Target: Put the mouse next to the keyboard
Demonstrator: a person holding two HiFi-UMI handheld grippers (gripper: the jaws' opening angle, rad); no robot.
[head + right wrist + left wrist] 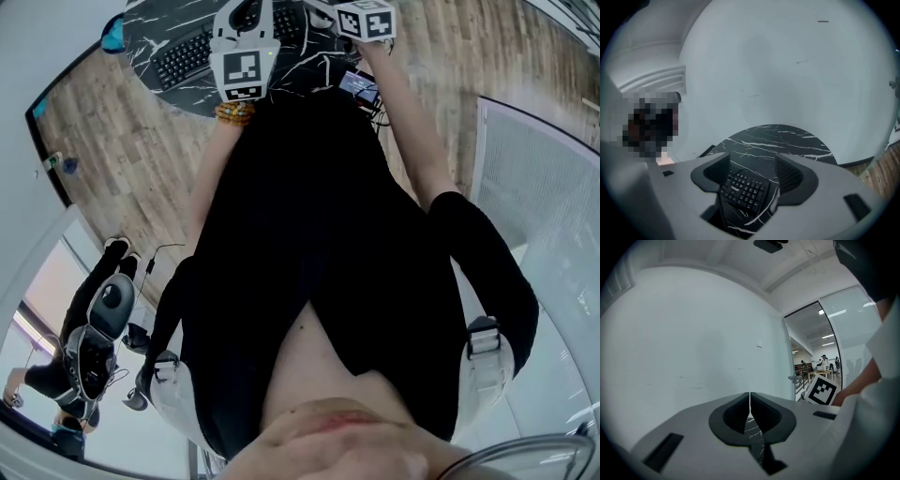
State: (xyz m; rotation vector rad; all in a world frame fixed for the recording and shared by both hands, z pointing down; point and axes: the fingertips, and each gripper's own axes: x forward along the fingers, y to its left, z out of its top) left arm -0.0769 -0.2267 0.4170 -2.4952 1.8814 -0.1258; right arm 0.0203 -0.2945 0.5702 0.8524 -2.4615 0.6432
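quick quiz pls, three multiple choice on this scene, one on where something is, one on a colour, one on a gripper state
1. Where does the keyboard lie?
A) on the floor
B) on the table
C) clamped in shut jaws

2. What colour is the table top?
A) black with white veins
B) plain white
C) red

3. How do the left gripper's jaws stand?
A) wide apart
B) shut on a cable
C) together, with nothing between them

Answers:
1 B: the right gripper view shows it flat on the table, seen between the parted jaws of the right gripper, which does not touch it.
2 A: that same view shows the dark top with white veins.
3 C: the left gripper view shows the pads meeting, with nothing held.
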